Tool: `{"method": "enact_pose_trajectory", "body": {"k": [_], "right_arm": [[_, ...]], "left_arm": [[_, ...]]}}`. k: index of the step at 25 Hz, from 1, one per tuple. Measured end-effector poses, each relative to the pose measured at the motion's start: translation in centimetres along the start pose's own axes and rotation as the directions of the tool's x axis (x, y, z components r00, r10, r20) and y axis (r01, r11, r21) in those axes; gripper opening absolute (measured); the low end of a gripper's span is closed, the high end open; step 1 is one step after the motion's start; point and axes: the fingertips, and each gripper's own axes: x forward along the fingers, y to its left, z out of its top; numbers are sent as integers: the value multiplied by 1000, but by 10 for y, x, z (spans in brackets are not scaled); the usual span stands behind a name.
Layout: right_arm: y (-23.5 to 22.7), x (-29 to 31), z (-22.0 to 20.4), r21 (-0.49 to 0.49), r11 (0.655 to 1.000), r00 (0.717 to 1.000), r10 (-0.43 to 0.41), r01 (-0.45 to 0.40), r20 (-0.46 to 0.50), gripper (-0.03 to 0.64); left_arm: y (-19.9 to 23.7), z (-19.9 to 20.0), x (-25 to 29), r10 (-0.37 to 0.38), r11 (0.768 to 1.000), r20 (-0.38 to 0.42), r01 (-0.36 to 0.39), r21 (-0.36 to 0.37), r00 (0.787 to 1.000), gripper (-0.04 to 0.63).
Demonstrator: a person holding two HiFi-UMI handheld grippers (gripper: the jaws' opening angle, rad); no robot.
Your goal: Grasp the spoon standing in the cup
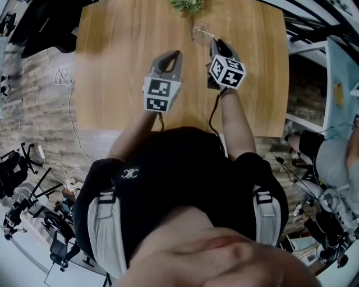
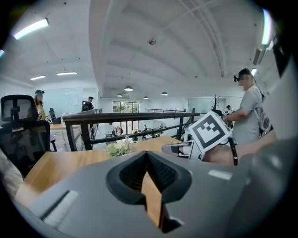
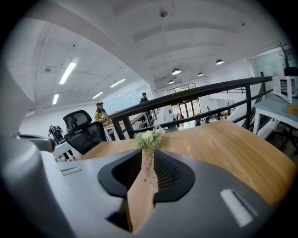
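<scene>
A clear glass cup stands near the table's far edge, with a thin pale handle, perhaps the spoon, slanting from its rim. My right gripper hovers just right of it and nearer to me, its jaws a narrow gap apart with nothing between them. In the right gripper view that gap frames a clear glass topped by pale flowers. My left gripper floats further left over bare wood, shut and empty. Its pads meet at a point in the left gripper view, where the right gripper shows ahead.
The wooden table ends at a black railing. A small green plant sits at the far edge behind the cup. A black office chair stands off to the left, and a person stands to the right.
</scene>
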Motion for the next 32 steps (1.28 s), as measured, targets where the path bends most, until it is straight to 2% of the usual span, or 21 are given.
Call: {"method": "enact_pose_trajectory", "body": {"k": [10,22,27,32], "right_arm": [[-38,53,-26,-43,992,988,-121,117,-93,77],[-42,82,-50,51,994,983,-89,99,-163,67],[-38,79,-46,9,993,982,-113,116,-150,12],[-31,67,-41,-30,995,988,-101,98,-114,8]], "left_arm": [[16,-12,-12,62,998,-27,-63,-18,998,11],[25,-28,-27,112,994,-65,-112,1,992,11],[24,-26,-32,124,992,-62,-124,7,990,11],[18,-25,-36,122,992,-54,-122,13,991,11]]}}
